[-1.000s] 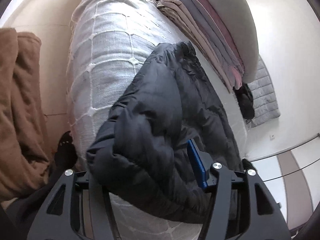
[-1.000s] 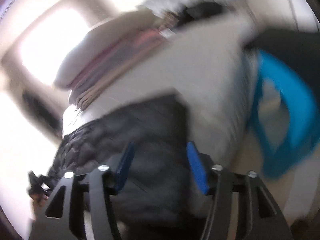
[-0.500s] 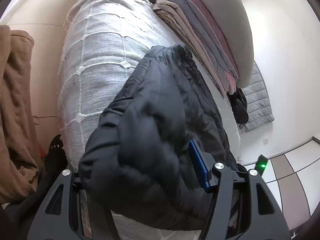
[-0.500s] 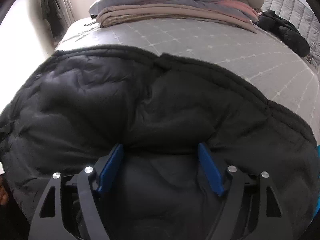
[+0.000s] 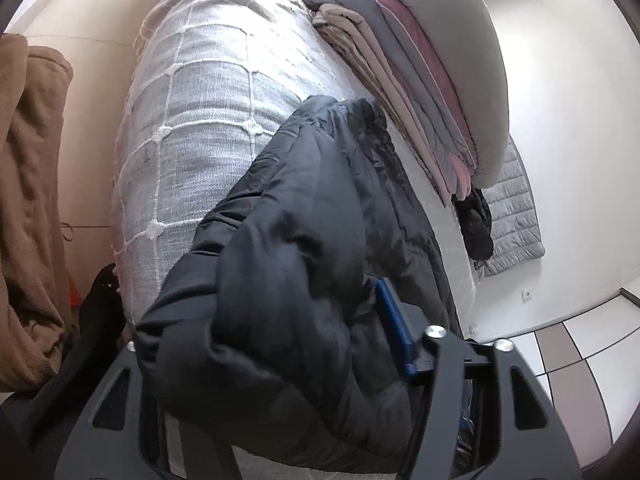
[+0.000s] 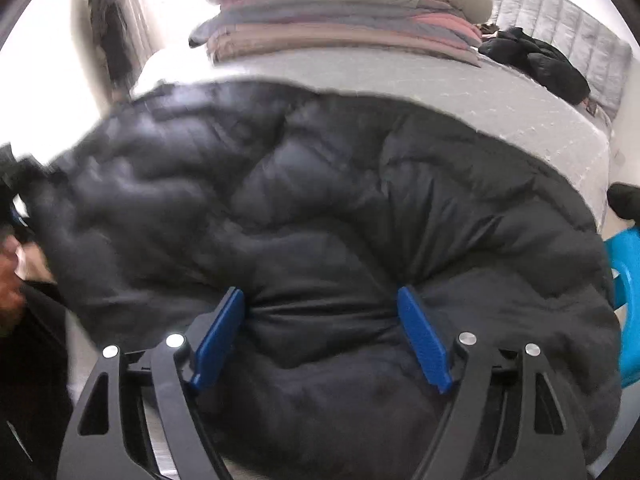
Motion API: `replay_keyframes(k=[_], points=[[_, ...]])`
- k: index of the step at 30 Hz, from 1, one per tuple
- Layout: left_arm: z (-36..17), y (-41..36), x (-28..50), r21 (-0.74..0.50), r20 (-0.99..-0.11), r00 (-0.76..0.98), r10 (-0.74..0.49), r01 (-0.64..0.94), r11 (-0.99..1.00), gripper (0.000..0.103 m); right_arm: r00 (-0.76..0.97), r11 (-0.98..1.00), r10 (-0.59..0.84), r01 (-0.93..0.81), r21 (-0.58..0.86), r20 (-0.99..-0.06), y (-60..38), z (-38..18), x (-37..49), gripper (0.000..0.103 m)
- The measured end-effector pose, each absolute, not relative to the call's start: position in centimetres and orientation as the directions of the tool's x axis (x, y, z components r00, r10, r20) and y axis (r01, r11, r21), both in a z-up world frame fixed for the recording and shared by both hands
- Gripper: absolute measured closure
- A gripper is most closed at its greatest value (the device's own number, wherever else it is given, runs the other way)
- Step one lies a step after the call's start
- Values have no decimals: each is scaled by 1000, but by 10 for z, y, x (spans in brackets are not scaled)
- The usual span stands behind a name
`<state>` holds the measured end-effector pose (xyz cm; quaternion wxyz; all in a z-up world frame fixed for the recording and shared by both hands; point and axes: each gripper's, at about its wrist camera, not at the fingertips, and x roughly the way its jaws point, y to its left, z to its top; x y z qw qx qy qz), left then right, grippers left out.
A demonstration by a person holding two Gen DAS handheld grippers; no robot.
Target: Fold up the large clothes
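A black puffer jacket (image 5: 304, 240) lies on the edge of a bed with a grey checked cover (image 5: 208, 92). My left gripper (image 5: 280, 344) is buried in a thick bunch of the jacket; only its right blue pad (image 5: 394, 334) shows, pressed against the fabric, and the left pad is hidden. In the right wrist view the jacket (image 6: 320, 200) fills the frame. My right gripper (image 6: 322, 322) has both blue pads pressing into a bulging fold of the jacket that fills the gap between them.
A stack of folded blankets and clothes (image 5: 432, 80) sits on the bed behind the jacket, also in the right wrist view (image 6: 340, 20). A second black garment (image 6: 536, 60) lies by the quilted headboard. Brown fabric (image 5: 28, 200) hangs left. A blue plastic stool (image 6: 624, 304) stands right.
The right gripper swung in from a blurred view and closed in on the jacket's fold, which now bulges between its pads. The left gripper lifted its bunch of jacket slightly closer.
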<state>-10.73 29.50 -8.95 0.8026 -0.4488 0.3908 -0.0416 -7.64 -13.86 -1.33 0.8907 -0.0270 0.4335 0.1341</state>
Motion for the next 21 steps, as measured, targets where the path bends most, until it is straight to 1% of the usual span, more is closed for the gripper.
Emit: replay_keyframes(k=[2,3,5,6,8,10,11,12,13,14,16,17,21], points=[[-88,295,-108,-751,-584,701,-409,-276,600,68,641,960,223,-276,51,-734,-135,0,-90,27],[-88,295,-108,-753,-580,704,-410,-272,600,70,651,956,236,-287,54,-722,-131,3,-95,27],[-88,295,-108,-753,-574,709,-409,-263,603,76,618,953,224,-302,36,-754,-121,-9,-93,25],[-87,294,-108,-753,-570,713,-408,-255,607,77,584,952,189,-305,3,-789,-113,-24,-89,24],[-84,292,-109,-748,-565,719,-405,-240,619,80,588,951,162,-306,-33,-792,-105,-40,-85,22],[-80,291,-110,-740,-564,725,-396,-230,633,81,578,956,181,-295,3,-796,-108,-34,-86,22],[-79,292,-111,-738,-562,728,-393,-226,636,82,590,955,206,-295,29,-781,-110,-28,-90,22],[-79,292,-111,-737,-561,729,-392,-225,637,82,628,954,234,-297,50,-742,-114,-18,-98,22],[-77,291,-111,-734,-561,731,-389,-222,641,82,660,957,227,-288,38,-716,-114,-12,-104,22],[-76,290,-110,-731,-560,733,-385,-220,645,82,662,956,230,-289,40,-713,-113,-13,-103,20],[-71,287,-110,-718,-562,738,-373,-212,663,83,600,956,207,-293,29,-773,-107,-32,-96,16],[-66,284,-110,-710,-560,742,-369,-200,675,83,577,955,178,-297,-2,-797,-101,-46,-92,14],[-38,265,-112,-654,-551,767,-330,-151,742,83,573,958,184,-286,15,-799,-105,-50,-90,14]])
